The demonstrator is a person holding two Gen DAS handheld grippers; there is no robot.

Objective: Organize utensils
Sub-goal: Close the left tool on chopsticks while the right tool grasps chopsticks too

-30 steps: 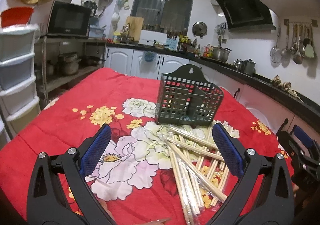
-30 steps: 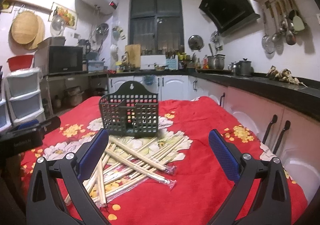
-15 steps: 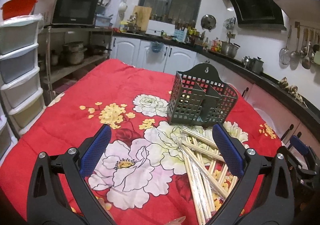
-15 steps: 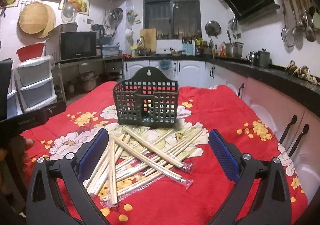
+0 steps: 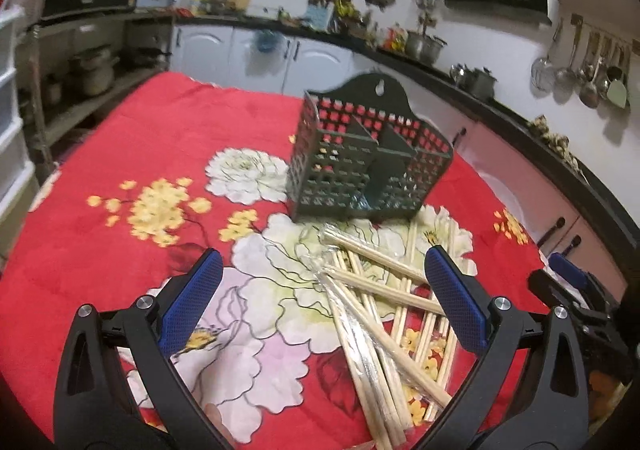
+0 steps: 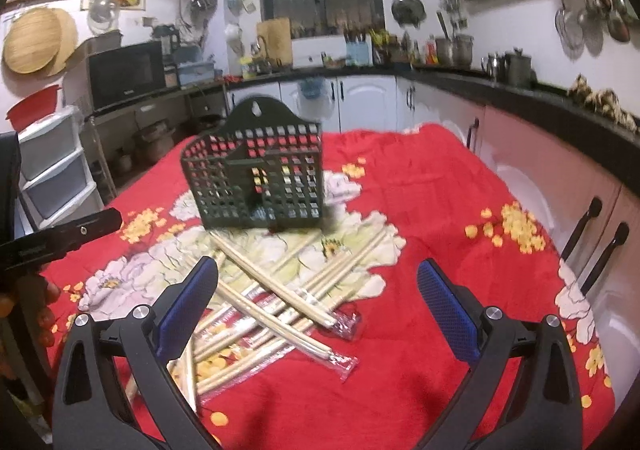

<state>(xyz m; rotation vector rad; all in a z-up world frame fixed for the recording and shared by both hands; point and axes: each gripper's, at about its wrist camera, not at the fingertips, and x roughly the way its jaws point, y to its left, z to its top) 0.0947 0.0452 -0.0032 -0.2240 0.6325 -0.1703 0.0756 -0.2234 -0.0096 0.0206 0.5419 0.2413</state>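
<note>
Risk starts closest in, at the two tools themselves. The left gripper (image 5: 320,302) hangs with its jaws wide apart and nothing between them, above the floral part of the red cloth (image 5: 120,177). The right gripper (image 6: 316,302) is likewise spread and empty, poised over the near end of the chopsticks (image 6: 280,294).

Those chopsticks lie in a loose, criss-crossed pile, several in clear plastic sleeves, some resting on top of others. A pinch on one sleeve is likely to slip, since the film looks slick and the sticks inside can slide out of the open end. Lifting a lower stick would probably drag or flick the ones crossing it, and a rolling stick could travel toward the cloth's right edge. The soft cloth may also bunch under a low approach, so a finger could snag it and shift the whole pile.

Just beyond the pile stands the holder (image 6: 256,181), a dark perforated caddy with inner dividers, upright and touching the far ends of a few sticks. It looks light; a long stick entered at a slant could catch a grid hole or a divider and tip or shove it backward. Both views are slightly blurred, which makes exact stick overlaps hard to judge.
</note>
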